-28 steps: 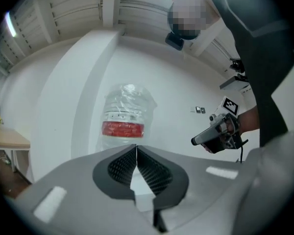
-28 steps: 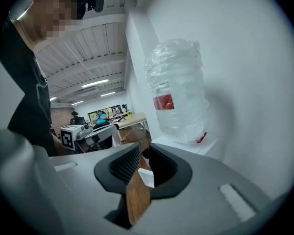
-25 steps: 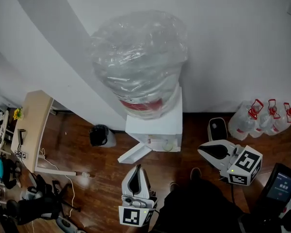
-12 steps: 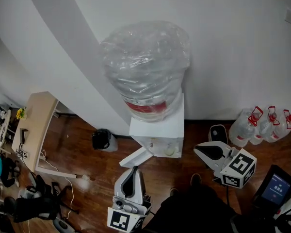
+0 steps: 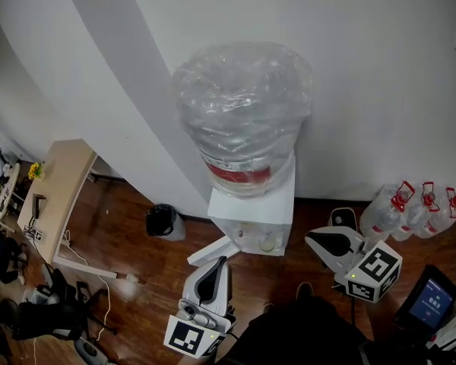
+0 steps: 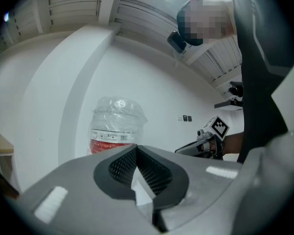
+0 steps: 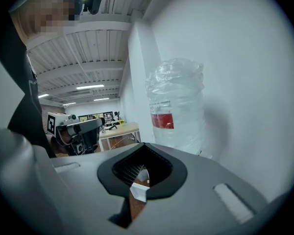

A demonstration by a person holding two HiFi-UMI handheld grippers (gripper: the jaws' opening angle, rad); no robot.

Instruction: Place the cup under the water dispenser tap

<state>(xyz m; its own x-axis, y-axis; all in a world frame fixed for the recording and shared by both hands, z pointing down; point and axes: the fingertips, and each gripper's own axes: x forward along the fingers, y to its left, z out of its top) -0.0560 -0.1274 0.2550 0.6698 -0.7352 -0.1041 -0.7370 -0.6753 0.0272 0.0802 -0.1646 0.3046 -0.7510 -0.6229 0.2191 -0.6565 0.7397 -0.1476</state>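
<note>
A: You are holding nothing. The fingers [image 6: 121, 164] of your left gripper [image 5: 215, 265] are pressed together, and those of your right gripper [image 5: 311, 239] look closed on air as well. The cup [image 5: 268, 242] seems to sit already in the bay on the front of the water dispenser [image 5: 252, 207]. That is at 2 o'clock from your left gripper and 9 o'clock from your right.

B: The tap is too small to make out, so check that the cup is centred under it. If you must shift it, part the fingers first and grip low, since a closed-finger poke could tip it. Mind the white panel [image 5: 211, 249] jutting out at 12 o'clock of your left gripper.

A: Compared with a second ago, the cup has kept its place and both grippers have stayed shut. Your view has swung, so the dispenser now lies lower and further toward 3 o'clock.
</note>
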